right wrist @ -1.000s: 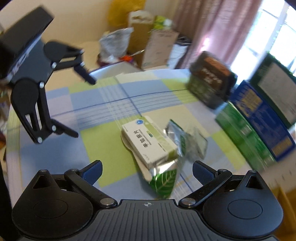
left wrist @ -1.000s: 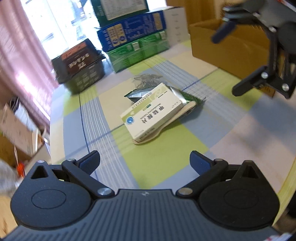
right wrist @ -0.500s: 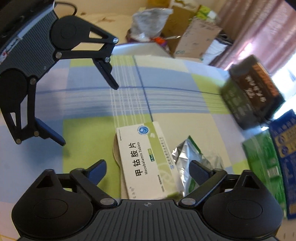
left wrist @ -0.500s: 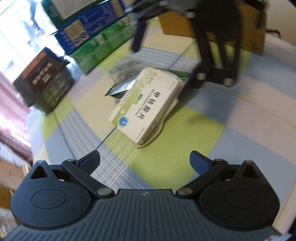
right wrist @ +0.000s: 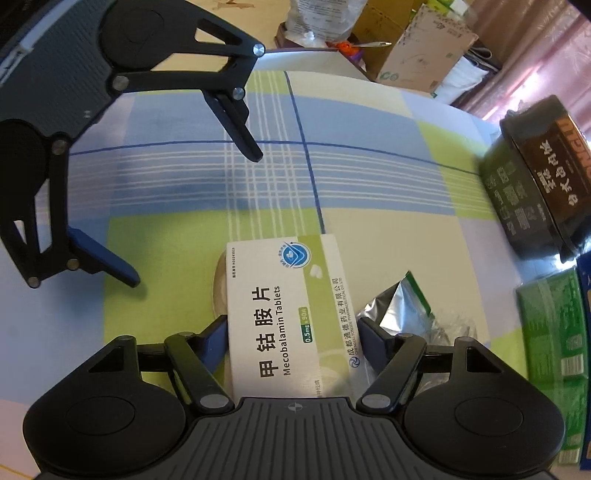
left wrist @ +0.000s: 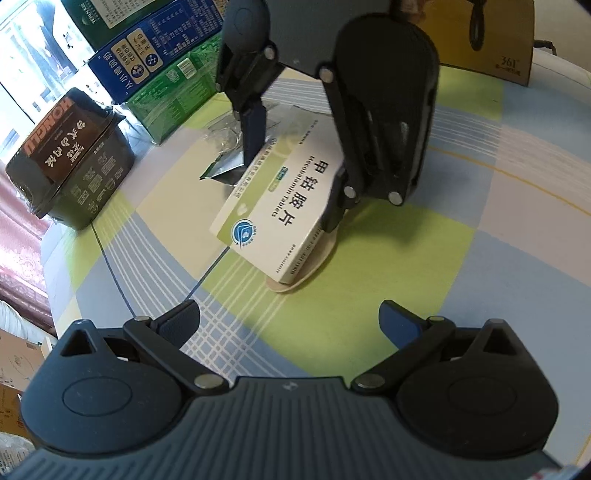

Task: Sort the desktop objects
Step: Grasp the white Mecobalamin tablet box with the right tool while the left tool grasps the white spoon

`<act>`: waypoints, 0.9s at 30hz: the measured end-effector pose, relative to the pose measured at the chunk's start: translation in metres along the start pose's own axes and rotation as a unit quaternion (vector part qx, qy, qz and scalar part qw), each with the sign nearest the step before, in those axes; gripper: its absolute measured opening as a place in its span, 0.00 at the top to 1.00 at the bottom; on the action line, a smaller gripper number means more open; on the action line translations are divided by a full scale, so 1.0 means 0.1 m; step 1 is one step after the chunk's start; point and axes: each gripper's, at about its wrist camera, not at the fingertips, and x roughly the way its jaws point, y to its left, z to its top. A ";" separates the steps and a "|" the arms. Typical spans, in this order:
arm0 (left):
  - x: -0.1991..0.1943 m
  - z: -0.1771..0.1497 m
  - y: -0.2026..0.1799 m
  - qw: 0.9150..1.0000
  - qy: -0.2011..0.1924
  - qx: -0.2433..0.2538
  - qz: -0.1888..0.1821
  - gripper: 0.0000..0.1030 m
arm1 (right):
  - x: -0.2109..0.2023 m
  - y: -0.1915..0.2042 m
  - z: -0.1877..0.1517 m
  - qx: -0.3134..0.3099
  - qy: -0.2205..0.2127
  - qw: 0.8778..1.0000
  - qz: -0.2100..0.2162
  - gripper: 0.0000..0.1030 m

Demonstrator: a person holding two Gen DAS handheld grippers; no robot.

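A white and green Mecobalamin tablet box [left wrist: 280, 199] lies on a flat beige piece [left wrist: 314, 258] and a foil pouch [left wrist: 225, 162] on the checked tablecloth. My right gripper [right wrist: 291, 332] has a finger on each long side of the box [right wrist: 284, 314], its jaws closed onto it. In the left wrist view the right gripper [left wrist: 295, 162] stands over the far half of the box. My left gripper [left wrist: 288, 321] is open and empty, just short of the box's near end; it shows at the left of the right wrist view [right wrist: 192, 214].
Stacked green and blue cartons [left wrist: 162, 62] and a dark round tin [left wrist: 74, 155] stand at the table's far left. A cardboard box [left wrist: 487, 33] stands at the far right. The foil pouch [right wrist: 402, 306] lies right of the tablet box. Boxes and bags [right wrist: 417, 48] sit beyond the table.
My right gripper has come down over the tablet box and closed its fingers on its sides. My left gripper has moved closer to the box and stays open.
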 end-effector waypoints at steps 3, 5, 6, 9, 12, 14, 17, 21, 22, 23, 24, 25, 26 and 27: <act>0.01 0.02 0.03 1.000 0.012 -0.015 -0.010 0.02 | -0.08 0.06 -0.05 0.003 0.000 1.000 -0.007 0.32; 0.01 0.04 0.05 0.999 0.021 -0.029 -0.019 0.04 | -0.15 0.11 -0.10 0.009 0.001 1.000 -0.015 0.32; 0.00 0.06 0.06 0.999 0.021 -0.031 -0.020 0.05 | -0.19 0.12 -0.13 0.016 0.000 1.000 -0.017 0.32; -0.02 0.12 0.05 0.999 0.018 -0.026 -0.022 0.09 | -0.37 0.15 -0.24 0.043 -0.002 0.999 -0.023 0.33; -0.03 0.21 0.02 0.999 0.014 -0.018 -0.035 0.10 | -0.52 0.17 -0.39 0.070 -0.005 0.997 -0.031 0.33; -0.02 0.28 -0.01 0.999 0.011 -0.009 -0.047 0.11 | -0.60 0.21 -0.50 0.086 -0.003 0.996 -0.035 0.33; 0.04 0.37 -0.06 0.998 0.010 0.013 -0.068 0.13 | -0.69 0.25 -0.69 0.117 -0.004 0.992 -0.039 0.32; 0.16 0.45 -0.10 0.996 0.007 0.031 -0.083 0.15 | -0.83 0.33 -0.90 0.173 -0.010 0.984 -0.038 0.32; 0.19 0.47 -0.09 0.996 0.004 0.031 -0.088 0.16 | -0.85 0.34 -0.95 0.187 -0.011 0.982 -0.038 0.32; 0.21 0.48 -0.08 0.995 0.002 0.030 -0.094 0.17 | -0.86 0.36 -0.99 0.200 -0.012 0.979 -0.038 0.32; 0.25 0.50 -0.06 0.994 -0.001 0.028 -0.102 0.19 | -0.86 0.37 -1.02 0.209 -0.014 0.977 -0.037 0.32; 0.29 0.51 -0.04 0.994 0.001 0.025 -0.109 0.22 | -0.86 0.38 -1.06 0.219 -0.015 0.975 -0.037 0.33; 0.33 0.52 -0.03 0.993 0.006 0.022 -0.117 0.24 | -0.86 0.39 -1.10 0.232 -0.017 0.972 -0.039 0.33; 0.38 0.52 -0.02 0.992 0.013 0.021 -0.123 0.27 | -0.86 0.39 -1.14 0.248 -0.019 0.968 -0.040 0.33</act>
